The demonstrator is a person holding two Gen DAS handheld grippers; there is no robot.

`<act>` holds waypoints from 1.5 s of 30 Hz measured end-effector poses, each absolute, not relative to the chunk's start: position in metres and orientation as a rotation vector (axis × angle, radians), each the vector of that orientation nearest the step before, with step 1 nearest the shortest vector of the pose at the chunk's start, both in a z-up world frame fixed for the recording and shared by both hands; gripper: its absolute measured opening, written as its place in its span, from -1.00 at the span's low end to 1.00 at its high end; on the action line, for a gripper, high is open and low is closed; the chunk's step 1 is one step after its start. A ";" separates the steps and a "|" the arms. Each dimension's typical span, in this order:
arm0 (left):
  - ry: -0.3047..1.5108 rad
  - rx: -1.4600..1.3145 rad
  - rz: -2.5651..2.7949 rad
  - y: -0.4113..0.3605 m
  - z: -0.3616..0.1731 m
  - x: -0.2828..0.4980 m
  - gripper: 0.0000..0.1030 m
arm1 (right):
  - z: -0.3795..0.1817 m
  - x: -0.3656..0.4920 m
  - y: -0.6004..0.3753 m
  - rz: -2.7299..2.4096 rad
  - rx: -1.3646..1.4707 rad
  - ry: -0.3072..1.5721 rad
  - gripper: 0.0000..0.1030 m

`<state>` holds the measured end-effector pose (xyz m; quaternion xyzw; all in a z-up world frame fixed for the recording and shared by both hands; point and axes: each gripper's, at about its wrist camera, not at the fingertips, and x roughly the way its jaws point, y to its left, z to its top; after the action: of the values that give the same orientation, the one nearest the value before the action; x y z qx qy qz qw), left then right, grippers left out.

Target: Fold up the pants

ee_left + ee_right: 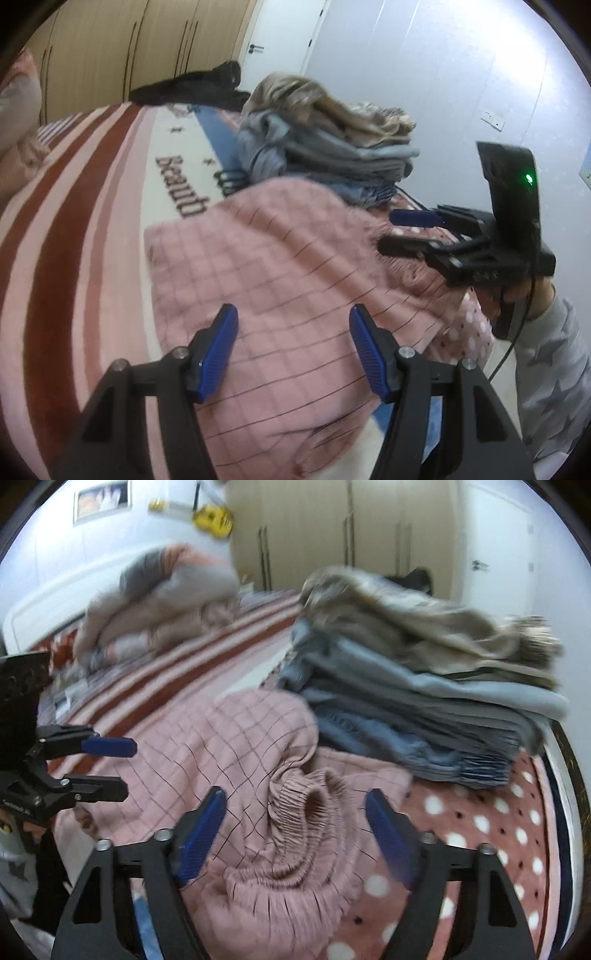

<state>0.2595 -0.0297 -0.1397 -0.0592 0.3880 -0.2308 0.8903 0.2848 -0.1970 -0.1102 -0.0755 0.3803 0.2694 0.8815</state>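
The pink checked pants (280, 258) lie spread on the bed just ahead of and below the left gripper (293, 314), whose blue pads stand apart over the cloth with nothing between them. From this side the fabric looks fairly flat. To the right of that gripper the right gripper (399, 232) shows in profile, jaws parted and empty above the pants' far edge, held by a hand in a grey sleeve (554, 362).

The right wrist view gives what the left one hides: the gathered elastic waistband (317, 805) lies bunched and rumpled directly between and under the right gripper (295, 801), whose pads stand apart and clear of it. Here the left gripper (125, 768) shows at the left, jaws apart over the pants.

Beyond both grippers sits a stack of folded clothes (424, 701). The striped blanket (74, 229) stretches left of the left gripper; the polka-dot cover (480, 830) appears chiefly to the right of the right gripper.
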 end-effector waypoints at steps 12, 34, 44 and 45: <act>0.833 -0.122 -0.497 -0.030 -0.157 0.259 0.14 | -0.128 0.318 -0.214 0.362 -0.102 0.837 -0.89; 0.885 -0.149 -0.608 -0.032 -0.161 0.252 0.14 | -0.119 0.270 -0.217 0.431 -0.012 0.806 -0.34; 0.887 -0.126 -0.600 -0.024 -0.172 0.224 0.14 | -0.163 0.206 -0.257 0.363 0.069 0.843 -0.33; 0.886 -0.117 -0.596 -0.025 -0.172 0.223 0.14 | -0.163 0.204 -0.257 0.356 0.060 0.839 -0.33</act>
<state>0.2229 -0.0251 -0.1717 -0.0558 0.4220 -0.2841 0.8591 0.2044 -0.2572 -0.1627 0.0292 0.4051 0.1720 0.8975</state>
